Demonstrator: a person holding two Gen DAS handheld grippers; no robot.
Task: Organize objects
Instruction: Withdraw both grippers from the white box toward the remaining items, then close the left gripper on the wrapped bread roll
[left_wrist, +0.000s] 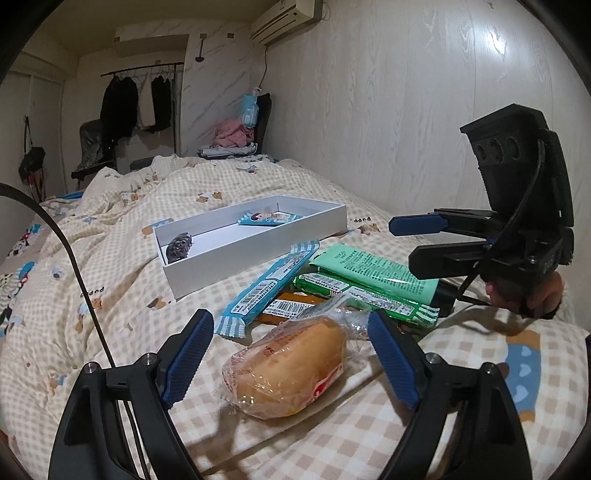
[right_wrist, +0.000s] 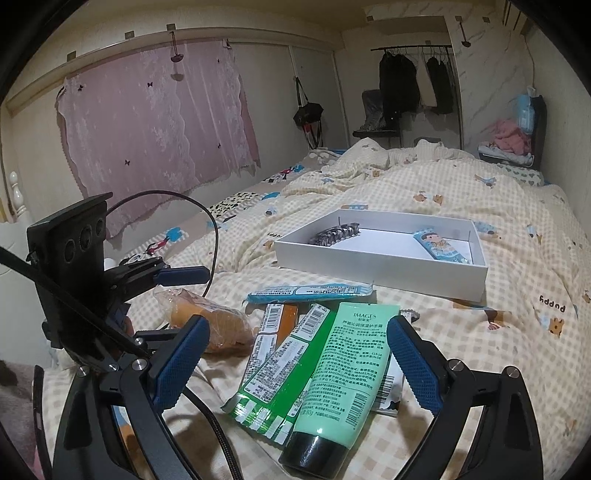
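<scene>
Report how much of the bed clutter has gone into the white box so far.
Done: the white box holds a dark hair clip and a small blue packet. In hand: nothing gripped; the left gripper is open around the wrapped bread, the right gripper open around the green tube. Left: the bread, the tube, the blue bar, the green packet and the orange packet.

Bed w/ checked quilt – white box, snack packs, green tube, wrapped bun.
</scene>
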